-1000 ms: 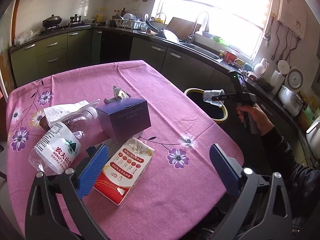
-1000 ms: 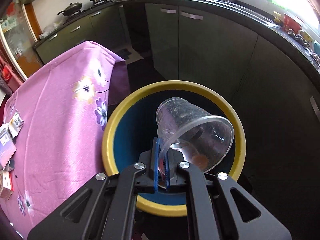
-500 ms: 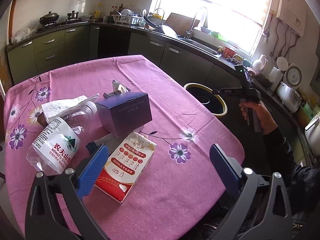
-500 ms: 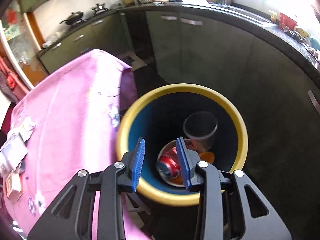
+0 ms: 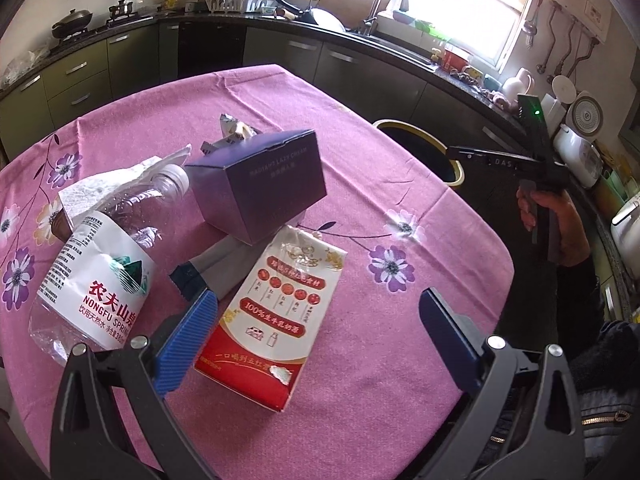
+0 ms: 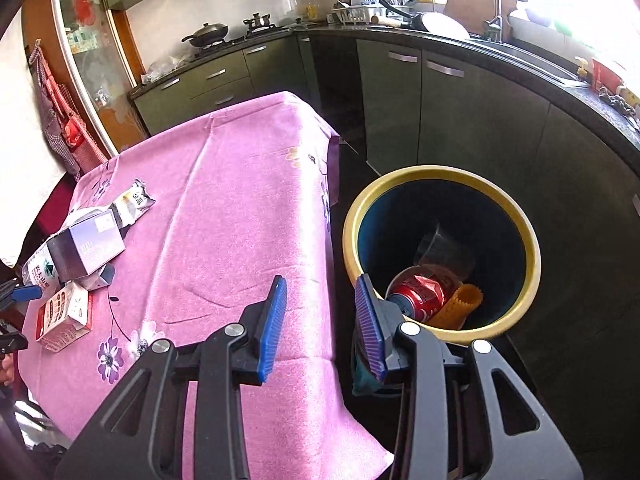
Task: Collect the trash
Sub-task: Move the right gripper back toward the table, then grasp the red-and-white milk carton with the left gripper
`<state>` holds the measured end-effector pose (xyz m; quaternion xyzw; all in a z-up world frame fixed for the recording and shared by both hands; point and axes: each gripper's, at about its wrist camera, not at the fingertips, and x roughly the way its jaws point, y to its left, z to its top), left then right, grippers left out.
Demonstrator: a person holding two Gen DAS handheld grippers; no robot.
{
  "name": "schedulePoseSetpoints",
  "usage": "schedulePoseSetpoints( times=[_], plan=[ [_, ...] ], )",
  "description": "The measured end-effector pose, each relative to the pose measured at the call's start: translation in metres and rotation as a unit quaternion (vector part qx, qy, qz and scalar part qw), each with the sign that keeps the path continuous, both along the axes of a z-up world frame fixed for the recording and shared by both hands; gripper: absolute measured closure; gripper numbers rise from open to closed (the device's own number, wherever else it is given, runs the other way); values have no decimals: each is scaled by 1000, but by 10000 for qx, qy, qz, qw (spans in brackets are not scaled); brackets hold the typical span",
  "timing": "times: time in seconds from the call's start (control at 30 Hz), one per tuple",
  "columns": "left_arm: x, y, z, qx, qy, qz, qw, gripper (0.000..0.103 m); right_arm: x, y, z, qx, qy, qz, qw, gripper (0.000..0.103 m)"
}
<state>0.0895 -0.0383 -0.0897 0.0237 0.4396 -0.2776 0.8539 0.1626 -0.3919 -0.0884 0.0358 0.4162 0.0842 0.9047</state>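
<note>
My left gripper [image 5: 316,332] is open and empty, low over the pink table, just short of a red and white milk carton [image 5: 276,312]. A clear water bottle [image 5: 100,264], a purple box [image 5: 260,184], a crumpled tissue [image 5: 104,184] and a snack wrapper [image 5: 234,132] lie beyond it. My right gripper [image 6: 320,320] is open and empty above the table's edge beside the yellow-rimmed bin [image 6: 516,224]. The clear plastic cup [image 6: 444,248] lies in the bin with a red can [image 6: 420,296]. The bin also shows in the left wrist view [image 5: 452,160].
The pink flowered tablecloth [image 6: 240,184] hangs over the table edge next to the bin. Dark kitchen cabinets [image 6: 460,120] and a counter with a sink curve behind. A hand holds the right gripper at the right of the left wrist view [image 5: 552,220].
My right gripper opened and let the clear cup drop into the bin, then swung left toward the table. My left gripper moved closer to the carton and bottle.
</note>
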Motion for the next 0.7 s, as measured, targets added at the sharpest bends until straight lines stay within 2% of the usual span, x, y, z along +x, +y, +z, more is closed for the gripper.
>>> schedulePoseSetpoints(
  times=[0.3,0.57,0.67,0.7],
  plan=[
    [12,4,-25,191,260,-142,9994,7,9,14,-6,16,105,171,9998,67],
    [-1,-6,-25,246,146,-222,9993,8,12,19,-7,62,135,240,9996,67],
    [-4,-9,-25,265,139,-153,9994,14,12,19,-8,72,141,263,9995,67],
    [-4,-10,-26,299,139,-117,9994,20,11,20,-8,83,137,270,9995,67]
  ],
)
